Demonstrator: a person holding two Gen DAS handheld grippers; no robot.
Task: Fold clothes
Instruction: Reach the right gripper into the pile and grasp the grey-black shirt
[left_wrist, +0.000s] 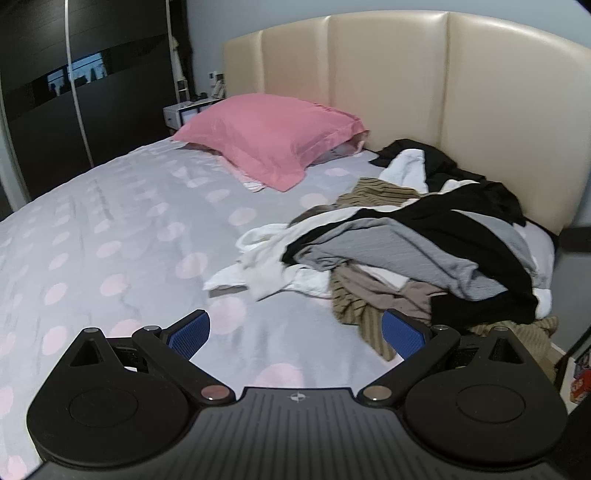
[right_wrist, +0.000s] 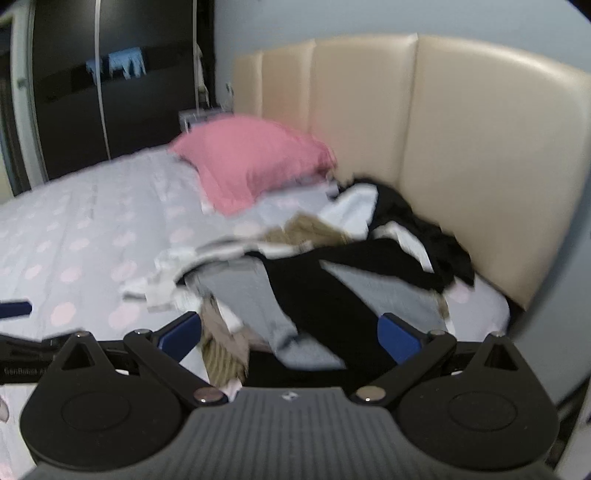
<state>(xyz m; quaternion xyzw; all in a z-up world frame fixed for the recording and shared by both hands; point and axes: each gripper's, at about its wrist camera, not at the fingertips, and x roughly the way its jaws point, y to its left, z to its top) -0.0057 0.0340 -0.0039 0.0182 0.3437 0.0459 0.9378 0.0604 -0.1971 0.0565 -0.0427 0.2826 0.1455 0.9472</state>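
Observation:
A heap of unfolded clothes (left_wrist: 424, 251) lies on the right side of the bed near the headboard: black, grey, white and tan striped pieces tangled together. My left gripper (left_wrist: 295, 334) hovers open over the bedsheet, just left of the heap's tan striped edge (left_wrist: 354, 314), holding nothing. In the right wrist view the same heap (right_wrist: 314, 280) is blurred. My right gripper (right_wrist: 290, 338) is open right above its near side, over grey (right_wrist: 280, 325) and black cloth, with nothing gripped. The left gripper's blue fingertip (right_wrist: 14, 308) shows at the left edge.
The bed has a pale grey sheet with pink dots (left_wrist: 129, 229), a pink pillow (left_wrist: 269, 136) at the far middle and a cream padded headboard (left_wrist: 424, 92). A dark wardrobe (left_wrist: 92, 92) and a small white nightstand (left_wrist: 184, 112) stand beyond the bed.

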